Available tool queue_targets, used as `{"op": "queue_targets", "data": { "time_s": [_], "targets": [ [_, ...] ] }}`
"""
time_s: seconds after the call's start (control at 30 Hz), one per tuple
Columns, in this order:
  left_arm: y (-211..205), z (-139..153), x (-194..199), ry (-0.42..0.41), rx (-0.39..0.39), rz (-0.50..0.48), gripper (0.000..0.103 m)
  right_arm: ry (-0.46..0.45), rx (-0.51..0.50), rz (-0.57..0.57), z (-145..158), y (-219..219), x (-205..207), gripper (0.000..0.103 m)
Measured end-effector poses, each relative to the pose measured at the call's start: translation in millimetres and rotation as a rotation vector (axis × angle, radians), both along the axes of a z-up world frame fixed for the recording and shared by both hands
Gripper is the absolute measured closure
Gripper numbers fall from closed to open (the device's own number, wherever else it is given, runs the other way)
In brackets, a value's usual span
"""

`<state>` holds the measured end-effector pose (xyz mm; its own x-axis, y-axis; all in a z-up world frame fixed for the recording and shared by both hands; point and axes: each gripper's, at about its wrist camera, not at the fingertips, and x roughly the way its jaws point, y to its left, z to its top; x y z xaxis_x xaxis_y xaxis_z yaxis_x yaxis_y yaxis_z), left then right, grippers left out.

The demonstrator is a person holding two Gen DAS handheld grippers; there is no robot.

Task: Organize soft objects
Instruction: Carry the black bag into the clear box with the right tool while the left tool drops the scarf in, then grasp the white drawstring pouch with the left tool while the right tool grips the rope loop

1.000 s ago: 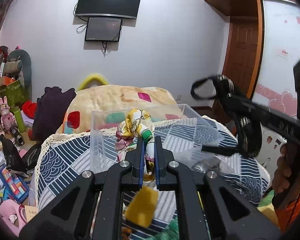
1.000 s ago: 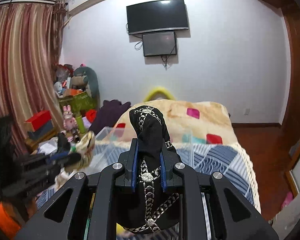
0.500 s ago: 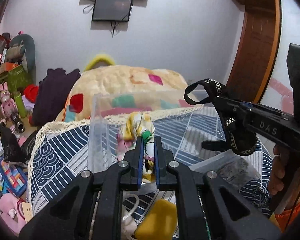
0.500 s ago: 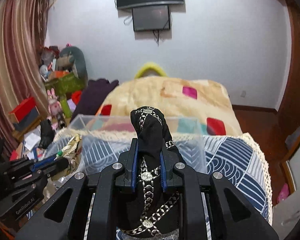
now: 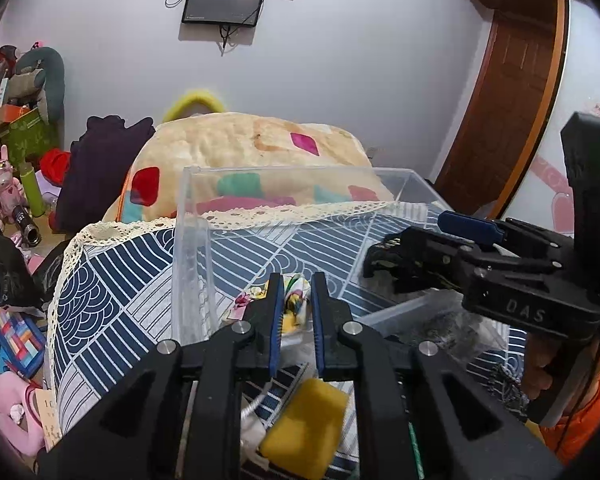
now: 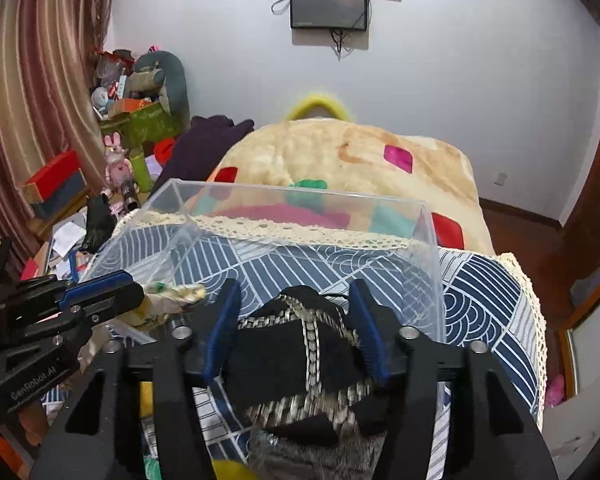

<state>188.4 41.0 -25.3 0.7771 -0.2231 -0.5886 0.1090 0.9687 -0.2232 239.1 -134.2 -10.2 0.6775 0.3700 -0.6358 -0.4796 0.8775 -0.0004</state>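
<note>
patterned tablecloth (image 5: 116, 280) beneath clear bin (image 5: 228, 216)

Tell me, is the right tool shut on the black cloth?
No, the right tool stands open, and the black cloth lies loose between its wide fingers.

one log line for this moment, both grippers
left gripper: open, floral cloth between fingers | right gripper: open, black chain-trimmed cloth | clear bin

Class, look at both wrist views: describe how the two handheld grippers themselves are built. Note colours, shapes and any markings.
Both are matte black angular frames with round silver screws and blue-padded fingers. The left gripper reads "GenRobot.AI" in white on its side in the right wrist view. The right gripper shows raised "DAS" lettering and a small green light in the left wrist view, and the hand gripping it wears an orange sleeve.
</note>
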Motion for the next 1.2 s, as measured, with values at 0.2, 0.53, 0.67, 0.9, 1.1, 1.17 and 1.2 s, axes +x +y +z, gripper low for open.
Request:
{"op": "queue_targets", "data": {
  "time_s": [0.2, 0.53, 0.67, 0.9, 1.1, 1.17, 1.2],
  "targets": [
    [2, 22, -23, -0.057, -0.009, -0.009, 0.074, -0.058, 0.045, 0.008, 17, -12, -20, 0.044],
    [11, 52, -76, -0.189, 0.03, 0.033, 0.04, -0.211, 0.094, -0.006, 40, -30, -70, 0.023],
    [14, 49, -95, -0.204, 0.055, 0.052, 0.025, -0.224, 0.087, -0.025, 32, -39, -79, 0.023],
    [27, 13, -107, -0.125, 0.096, 0.085, 0.017, -0.187, 0.064, -0.059, 8, -59, -90, 0.023],
    [38, -26, -106, -0.021, 0.099, 0.112, 0.017, -0.123, 0.039, -0.081, -16, -71, -96, 0.023],
    [41, -35, -105, 0.001, 0.094, 0.116, 0.017, -0.097, 0.038, -0.094, -24, -76, -101, 0.023],
    [41, -40, -105, 0.011, 0.097, 0.117, 0.017, -0.08, 0.041, -0.098, -29, -78, -102, 0.023]
  ]
}}
